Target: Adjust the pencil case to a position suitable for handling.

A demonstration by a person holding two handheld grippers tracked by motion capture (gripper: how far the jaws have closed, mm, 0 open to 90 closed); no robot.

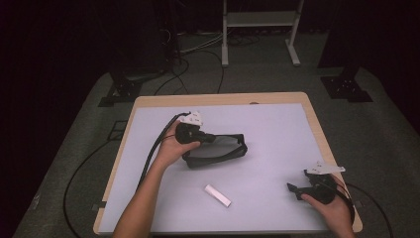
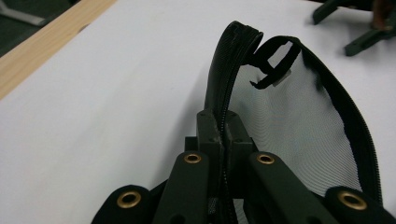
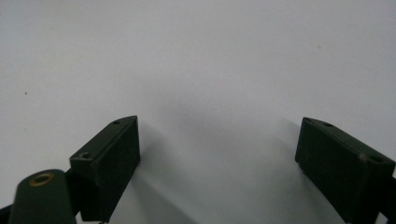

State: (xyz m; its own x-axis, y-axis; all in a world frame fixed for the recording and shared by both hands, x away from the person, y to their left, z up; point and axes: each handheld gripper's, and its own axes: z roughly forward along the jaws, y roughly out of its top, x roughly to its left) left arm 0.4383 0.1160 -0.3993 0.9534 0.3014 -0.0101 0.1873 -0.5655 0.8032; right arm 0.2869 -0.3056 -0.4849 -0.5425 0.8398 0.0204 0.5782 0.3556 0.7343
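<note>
My right gripper (image 1: 300,189) rests near the table's front right corner, jaws spread wide with bare white surface between them (image 3: 219,140). It holds nothing, and it is the spare tool for the next part of the job.

Just ahead of my left forearm lies a small white block (image 1: 218,195), flat and oblong, apart from everything else.

Farther in, near the middle of the table (image 1: 277,124), my left gripper (image 2: 223,122) is pressed together on the zipper edge of the pouch (image 2: 299,126), pinching the tape close to one end. I judge the step in hand to be holding the pouch so its mouth gapes. To do that well I should keep the pinch on the stiff zipper tape rather than the mesh, lift gently so the opening bows, and not drag the far end across the table.

The pouch is limp: fine, see-through black mesh bounded by a ribbed, woven zipper band, with a small fabric loop (image 2: 275,60) at the far end. The tabletop is smooth and matte, edged in pale wood (image 2: 42,51).
</note>
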